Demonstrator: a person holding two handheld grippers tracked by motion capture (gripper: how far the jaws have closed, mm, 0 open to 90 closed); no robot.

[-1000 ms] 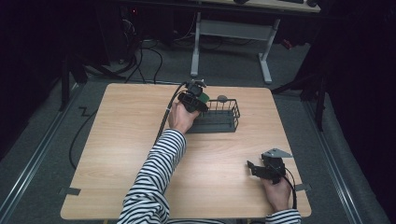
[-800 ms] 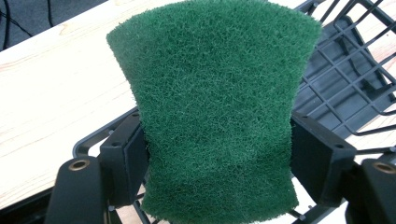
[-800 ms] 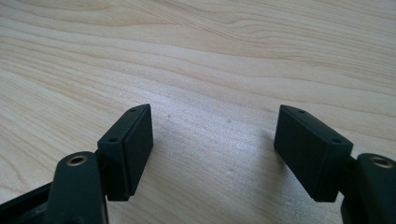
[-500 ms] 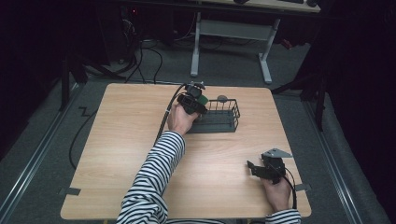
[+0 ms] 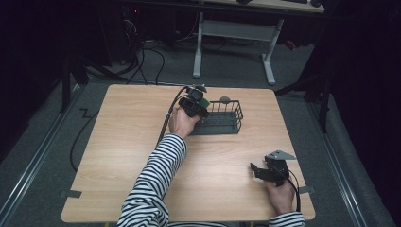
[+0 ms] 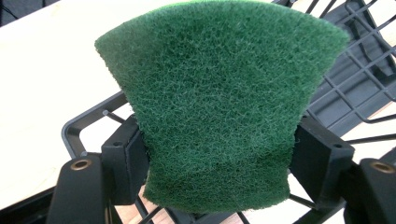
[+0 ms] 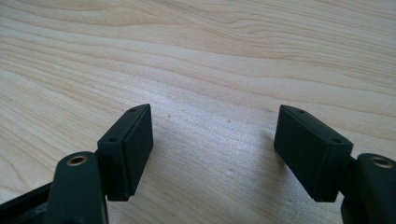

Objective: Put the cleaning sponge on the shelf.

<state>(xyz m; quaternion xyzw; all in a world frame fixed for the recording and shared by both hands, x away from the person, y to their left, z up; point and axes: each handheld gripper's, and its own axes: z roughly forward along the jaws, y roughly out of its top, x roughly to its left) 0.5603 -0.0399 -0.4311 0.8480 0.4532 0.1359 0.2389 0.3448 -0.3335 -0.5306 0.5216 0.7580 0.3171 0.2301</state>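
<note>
One wooden table (image 5: 118, 156), one black wire basket (image 5: 227, 124) at its far edge, two grippers, one green scouring pad. The left gripper (image 5: 195, 105) pinches the pad (image 6: 217, 100) between its jaws, bowing it, and holds it above the basket's near-left corner, not yet inside. A small grey object (image 5: 225, 100) just behind the basket is too small to identify. The pickup looks done; lowering and release appear to remain. The right gripper (image 7: 212, 149) rests near the table's front right, jaws apart and empty.
</note>
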